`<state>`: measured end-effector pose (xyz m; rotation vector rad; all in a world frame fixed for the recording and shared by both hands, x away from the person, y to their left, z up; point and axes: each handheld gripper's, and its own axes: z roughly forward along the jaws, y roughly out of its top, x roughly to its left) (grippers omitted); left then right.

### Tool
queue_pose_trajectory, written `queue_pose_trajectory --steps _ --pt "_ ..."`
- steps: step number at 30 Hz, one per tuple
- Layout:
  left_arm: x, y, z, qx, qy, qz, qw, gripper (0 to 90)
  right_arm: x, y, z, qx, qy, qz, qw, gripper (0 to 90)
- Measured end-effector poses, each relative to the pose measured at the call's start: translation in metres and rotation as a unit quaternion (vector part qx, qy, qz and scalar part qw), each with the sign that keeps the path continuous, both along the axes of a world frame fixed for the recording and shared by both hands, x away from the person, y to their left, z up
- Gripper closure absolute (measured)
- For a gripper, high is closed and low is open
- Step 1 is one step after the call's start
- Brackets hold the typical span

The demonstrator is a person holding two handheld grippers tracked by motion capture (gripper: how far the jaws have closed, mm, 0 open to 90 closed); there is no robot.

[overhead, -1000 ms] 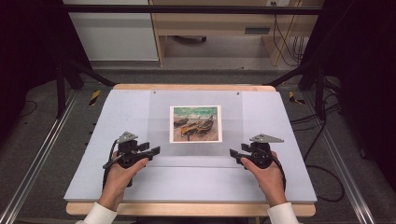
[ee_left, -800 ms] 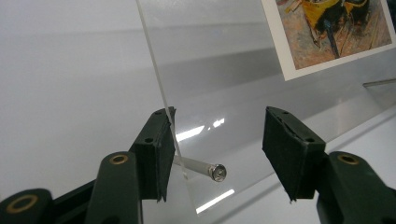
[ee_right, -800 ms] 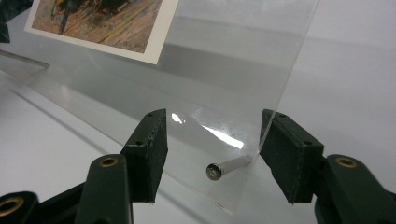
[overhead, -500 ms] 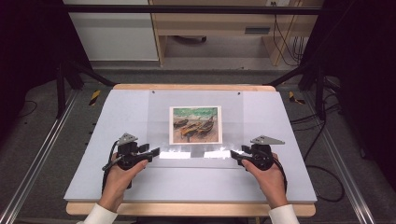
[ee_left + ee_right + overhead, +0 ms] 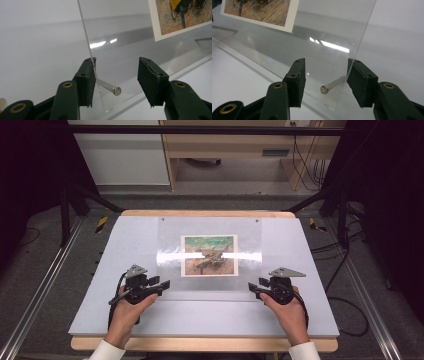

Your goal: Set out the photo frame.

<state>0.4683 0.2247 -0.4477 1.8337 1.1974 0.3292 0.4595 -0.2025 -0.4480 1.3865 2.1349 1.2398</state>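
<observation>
With my left gripper (image 5: 162, 284) and right gripper (image 5: 252, 287) just closing yet still apart around the metal pins (image 5: 110, 88) at the near corners of the clear acrylic sheet (image 5: 210, 270) over the picture (image 5: 208, 255), I should squeeze evenly and lift level off the tabletop (image 5: 125, 320).

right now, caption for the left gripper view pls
Left gripper open around a metal pin at the corner of a clear sheet over a print.

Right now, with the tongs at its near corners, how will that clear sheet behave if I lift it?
The clear sheet looks stiff: its edge runs straight in the left gripper view. Its glossy glare suggests a slippery grip. The metal pins through its corners may catch, and the picture under it might shift.
</observation>
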Motion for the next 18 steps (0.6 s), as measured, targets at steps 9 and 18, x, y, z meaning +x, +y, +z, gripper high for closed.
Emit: queue_pose_trajectory --steps 9,18 --pt "-0.0028 -0.0003 -0.0007 0.004 0.000 0.000 1.0000 49.2 -0.0024 -0.0008 -0.0006 -0.003 -0.001 0.001 1.0000 52.2" --pt "-0.0049 -0.0003 -0.0012 0.009 0.001 -0.002 1.0000 50.2 -0.0053 -0.0015 -0.0014 -0.004 0.001 0.001 1.0000 54.5"
